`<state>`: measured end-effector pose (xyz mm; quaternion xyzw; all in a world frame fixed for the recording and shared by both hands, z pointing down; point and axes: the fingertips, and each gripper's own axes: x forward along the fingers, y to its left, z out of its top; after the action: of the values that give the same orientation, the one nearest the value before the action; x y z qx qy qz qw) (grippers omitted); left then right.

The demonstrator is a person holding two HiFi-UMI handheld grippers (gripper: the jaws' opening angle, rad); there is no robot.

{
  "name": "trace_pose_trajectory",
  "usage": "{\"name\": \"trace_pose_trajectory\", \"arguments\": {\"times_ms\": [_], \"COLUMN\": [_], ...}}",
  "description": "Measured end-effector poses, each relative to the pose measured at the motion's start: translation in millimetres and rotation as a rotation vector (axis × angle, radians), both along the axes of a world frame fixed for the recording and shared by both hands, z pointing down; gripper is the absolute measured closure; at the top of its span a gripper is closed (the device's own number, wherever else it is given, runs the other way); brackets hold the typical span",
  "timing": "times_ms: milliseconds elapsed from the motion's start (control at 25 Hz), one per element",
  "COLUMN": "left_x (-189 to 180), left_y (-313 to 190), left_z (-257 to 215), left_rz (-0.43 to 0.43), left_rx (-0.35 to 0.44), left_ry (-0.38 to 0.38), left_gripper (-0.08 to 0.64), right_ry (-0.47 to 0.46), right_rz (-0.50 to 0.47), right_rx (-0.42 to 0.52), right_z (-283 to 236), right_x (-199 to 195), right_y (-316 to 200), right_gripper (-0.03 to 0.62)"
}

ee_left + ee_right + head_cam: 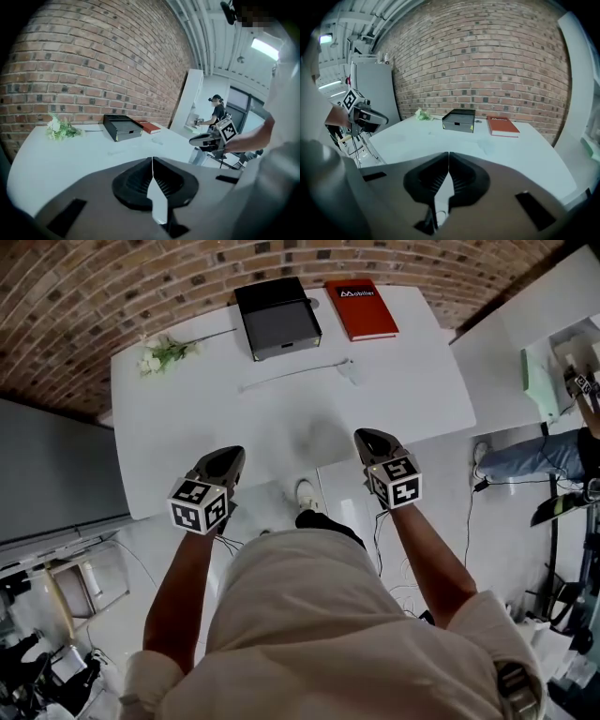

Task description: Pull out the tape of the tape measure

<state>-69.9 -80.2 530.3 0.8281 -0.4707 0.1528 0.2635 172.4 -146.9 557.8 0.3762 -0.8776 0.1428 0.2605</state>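
Below, smooth white table, ribbed black left tool closed

My head view looks steeply down past the left gripper and right gripper onto the white table. Their own views sit low at its near edge, facing the far brick wall; all share the black box and red book.

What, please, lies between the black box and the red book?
Nothing; the head view shows only bare white table between black box and red book.
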Motion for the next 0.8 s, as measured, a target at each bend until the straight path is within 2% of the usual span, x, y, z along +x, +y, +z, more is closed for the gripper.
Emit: {"name": "trace_pose_trajectory", "arguments": {"times_ms": [120, 360, 600, 800], "left_x": [10.0, 12.6, 7.7, 7.6], "left_y": [30.8, 93.7, 147.6, 176.4], "left_z": [-21.6, -55.8, -73.3, -81.3], "left_rz": [0.067, 0.144, 0.182, 0.212], "left_rx": [0.017, 0.066, 0.091, 0.104], "left_ry": [0.056, 0.086, 0.080, 0.054], "left_gripper": [0.565, 0.565, 0.565, 0.565], "right_ry": [-0.023, -0.069, -0.099, -0.118], "right_rz": [-0.020, -0.070, -0.094, -0.105], "right_rx": [0.013, 0.043, 0.056, 0.069], "right_z": [-21.7, -60.0, -83.0, -94.5], "right_x": [-17.8, -52.5, -69.4, -75.9], "right_y": [33.5, 108.0, 169.4, 198.7], "right_gripper": [0.588, 0.588, 0.588, 0.588]}}
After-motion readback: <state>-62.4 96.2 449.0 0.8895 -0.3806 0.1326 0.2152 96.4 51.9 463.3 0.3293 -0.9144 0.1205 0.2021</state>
